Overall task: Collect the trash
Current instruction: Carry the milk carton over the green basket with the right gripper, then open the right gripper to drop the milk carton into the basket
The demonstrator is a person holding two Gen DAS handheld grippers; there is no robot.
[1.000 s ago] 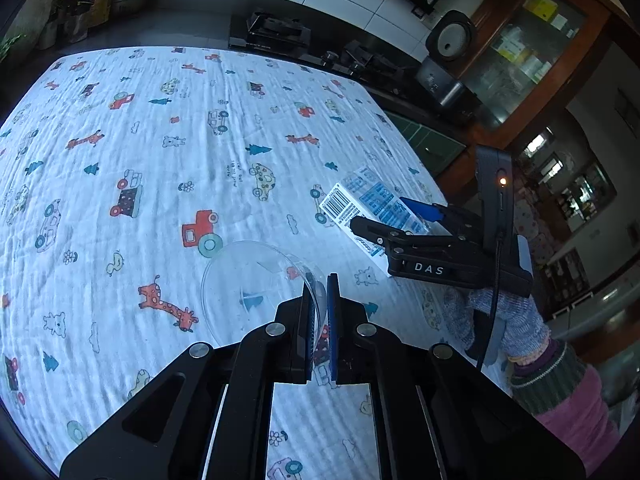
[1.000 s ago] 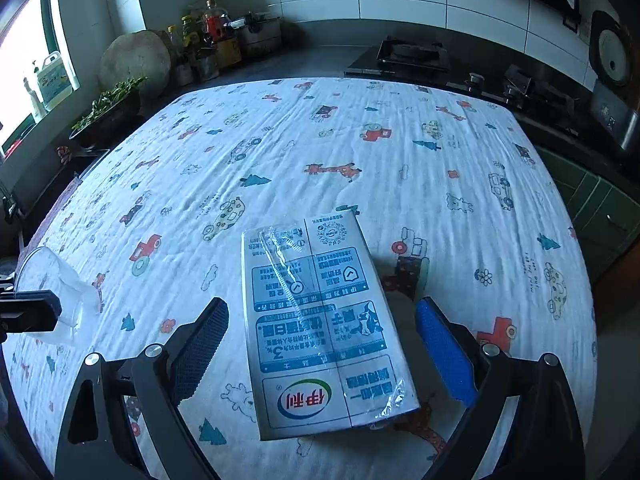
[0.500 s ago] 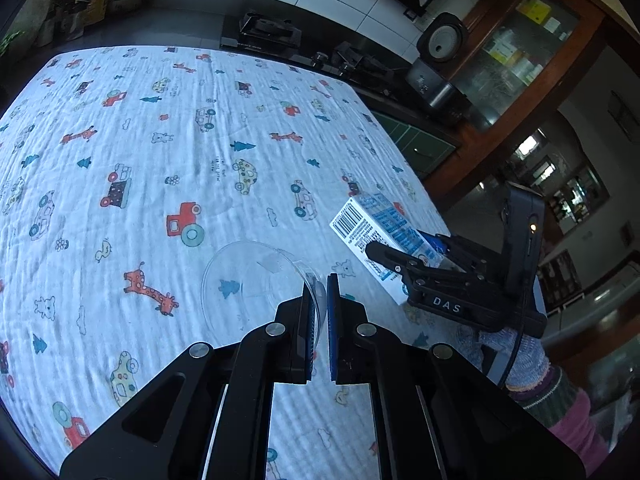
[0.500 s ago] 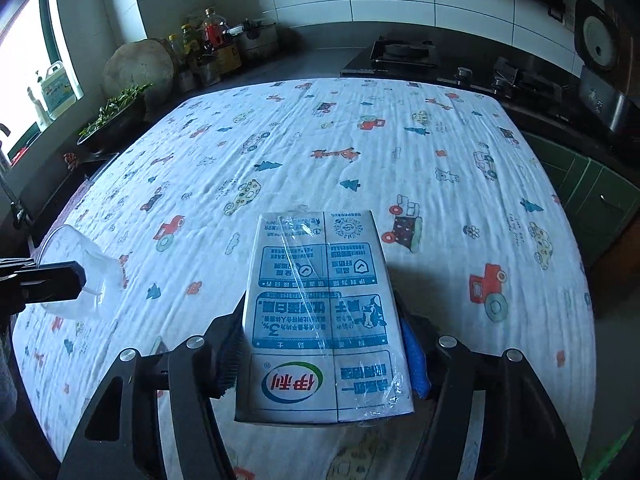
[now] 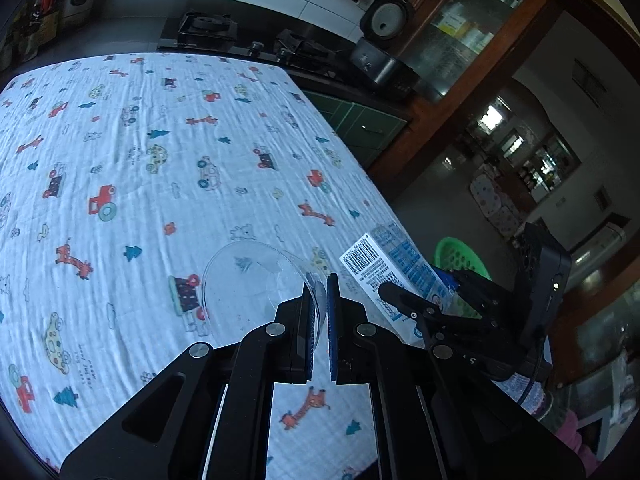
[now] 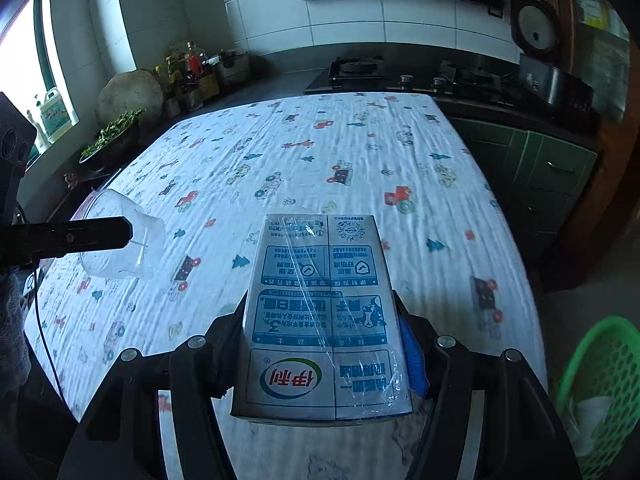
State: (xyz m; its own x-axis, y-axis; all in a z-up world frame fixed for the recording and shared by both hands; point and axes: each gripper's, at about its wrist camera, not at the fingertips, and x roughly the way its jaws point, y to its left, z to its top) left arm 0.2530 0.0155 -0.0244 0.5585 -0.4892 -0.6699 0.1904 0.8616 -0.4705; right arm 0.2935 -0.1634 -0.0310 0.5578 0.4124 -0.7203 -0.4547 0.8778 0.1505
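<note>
A blue-and-white milk carton (image 6: 320, 312), wrapped in clear film, hangs above the table with my right gripper (image 6: 322, 332) shut on its two sides. In the left wrist view the same carton (image 5: 390, 266) and right gripper (image 5: 418, 284) sit near the table's right edge. My left gripper (image 5: 319, 284) is shut on the rim of a clear plastic cup (image 5: 248, 280), held tilted above the cloth. From the right wrist view the cup (image 6: 120, 252) hangs at the left under the left gripper (image 6: 126, 234).
The table carries a white cloth (image 5: 140, 140) printed with cars and giraffes. A green mesh basket (image 6: 600, 380) stands on the floor past the table's right edge, with something white inside; the left wrist view shows the basket (image 5: 460, 254) behind the carton. A stove and counter line the far wall.
My right gripper closed on the carton and lifted it off the cloth. Both grippers moved toward the table's right edge, and the green basket came into view.
</note>
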